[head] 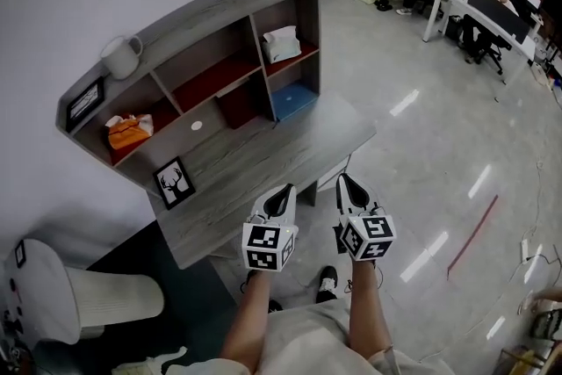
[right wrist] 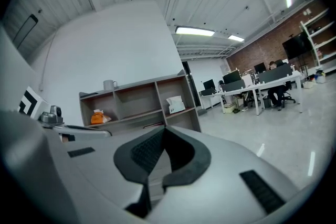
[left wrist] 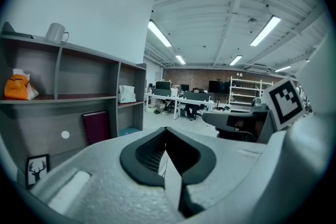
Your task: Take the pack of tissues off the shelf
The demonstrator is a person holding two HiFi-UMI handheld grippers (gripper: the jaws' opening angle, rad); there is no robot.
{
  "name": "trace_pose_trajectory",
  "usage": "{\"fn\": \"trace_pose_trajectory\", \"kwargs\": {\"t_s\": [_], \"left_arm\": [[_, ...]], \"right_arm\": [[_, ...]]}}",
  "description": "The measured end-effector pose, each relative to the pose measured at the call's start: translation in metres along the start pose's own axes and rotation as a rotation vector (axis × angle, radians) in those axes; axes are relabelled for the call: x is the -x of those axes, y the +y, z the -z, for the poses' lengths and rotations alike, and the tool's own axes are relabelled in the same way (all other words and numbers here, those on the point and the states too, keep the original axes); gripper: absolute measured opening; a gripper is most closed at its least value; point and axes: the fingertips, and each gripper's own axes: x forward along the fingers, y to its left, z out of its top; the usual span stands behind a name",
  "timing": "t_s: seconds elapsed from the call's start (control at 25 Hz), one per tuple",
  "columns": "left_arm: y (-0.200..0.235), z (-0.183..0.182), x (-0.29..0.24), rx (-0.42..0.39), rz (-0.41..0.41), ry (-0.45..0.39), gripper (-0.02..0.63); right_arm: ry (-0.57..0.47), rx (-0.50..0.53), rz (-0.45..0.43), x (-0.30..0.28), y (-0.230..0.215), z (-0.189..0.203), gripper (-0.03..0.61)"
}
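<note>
Head view, looking steeply down: a grey bench [head: 263, 162] carrying a shelf unit [head: 211, 18] fills the upper left of the frame. Low in the centre, the left gripper [head: 286, 190] and right gripper [head: 343, 181] hover side by side over the bench's near edge. Each has its jaws pressed together with nothing between them. An orange pack of tissues [head: 129, 132] sits in the shelf's end compartment at the left of the frame. A white tissue pack [head: 282, 42] sits in the upper compartment near top centre. Both are well apart from the grippers. A mug [head: 121, 57] stands on the shelf top, and a deer picture [head: 174, 182] leans on the bench at left. Left gripper view: the jaws meet in a closed line at centre frame, empty. The orange pack shows at the far left edge and the white one nearer the middle. Right gripper view: the jaws are likewise closed on nothing, and the shelf sits small, left of centre. As for risks, there are 2 tissue packs but the task names 1, so the wrong one may be taken. Jaws that reach in without opening first would likely shove a pack deeper, and a careless lift could bump the board above. Whether either pack is soft or boxed is too small to tell. The compartments' back corners are shadowed, and the person's hands are hidden behind the grippers.
</note>
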Motion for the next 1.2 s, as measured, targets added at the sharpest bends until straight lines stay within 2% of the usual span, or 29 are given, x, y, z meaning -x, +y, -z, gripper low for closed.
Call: {"fn": "trace_pose_trajectory", "kwargs": {"t_s": [0.2, 0.36, 0.6, 0.8, 1.0, 1.2], "left_arm": [[-0.027, -0.006, -0.031, -0.023, -0.021, -0.005, 0.009], [-0.027, -0.001, -0.036, -0.005, -0.078, 0.002, 0.009], [-0.021, 0.002, -0.044, -0.002, -0.117, 0.010, 0.009], [-0.002, 0.000, -0.057, -0.081, -0.175, 0.023, 0.009], [0.010, -0.009, -0.095, -0.023, -0.148, -0.020, 0.009], [0.018, -0.030, -0.140, 0.002, -0.125, -0.065, 0.008]], "right_arm": [[-0.004, 0.011, -0.036, -0.002, -0.044, -0.015, 0.015], [0.013, 0.009, -0.051, 0.004, -0.072, -0.013, 0.015], [0.025, -0.016, -0.044, 0.001, -0.101, -0.008, 0.015], [0.051, -0.021, -0.038, -0.005, -0.118, -0.002, 0.015], [0.051, -0.010, 0.014, -0.015, -0.156, -0.009, 0.015], [0.048, 0.007, 0.022, -0.048, -0.179, -0.025, 0.015]]}}
